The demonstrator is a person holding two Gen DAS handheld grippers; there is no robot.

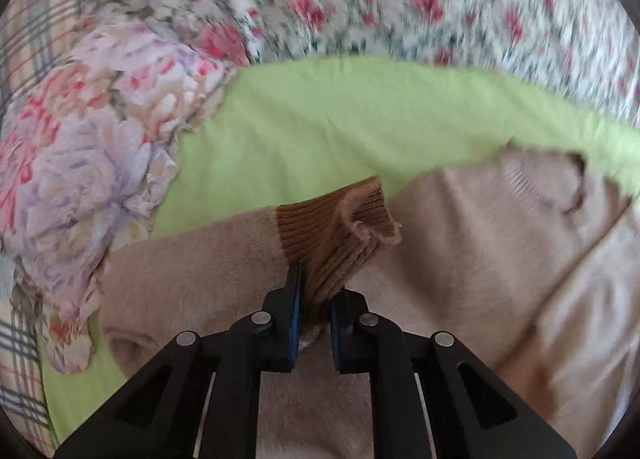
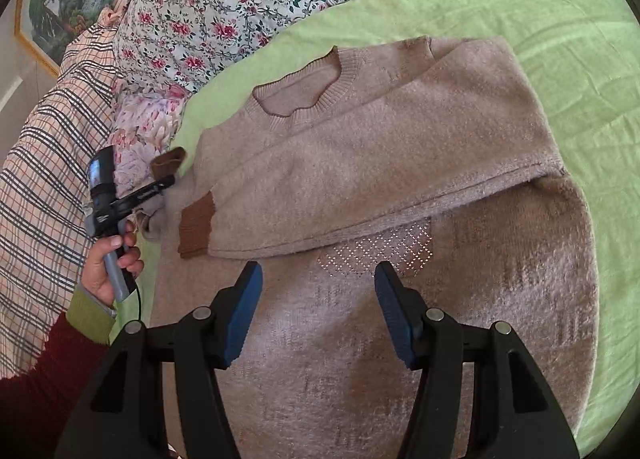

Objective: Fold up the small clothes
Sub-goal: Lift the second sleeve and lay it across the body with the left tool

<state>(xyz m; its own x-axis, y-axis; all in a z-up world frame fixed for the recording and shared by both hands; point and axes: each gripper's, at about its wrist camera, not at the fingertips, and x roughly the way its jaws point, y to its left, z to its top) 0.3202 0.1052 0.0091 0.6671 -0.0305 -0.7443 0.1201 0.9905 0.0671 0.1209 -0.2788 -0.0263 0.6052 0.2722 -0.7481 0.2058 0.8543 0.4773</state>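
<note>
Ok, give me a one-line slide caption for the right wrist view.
Open right gripper over a beige sweater on a green sheet, one sleeve folded across; left gripper grips the other brown cuff.

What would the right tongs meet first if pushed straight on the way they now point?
Probably the beige sweater body just below the folded-over sleeve; the right tongs stand open and empty above it, though depth is unclear.

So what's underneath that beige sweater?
A light green sheet shows all around the beige sweater, so it lies on that. One sleeve is folded across its front. Whatever is beneath the sheet is covered.
</note>
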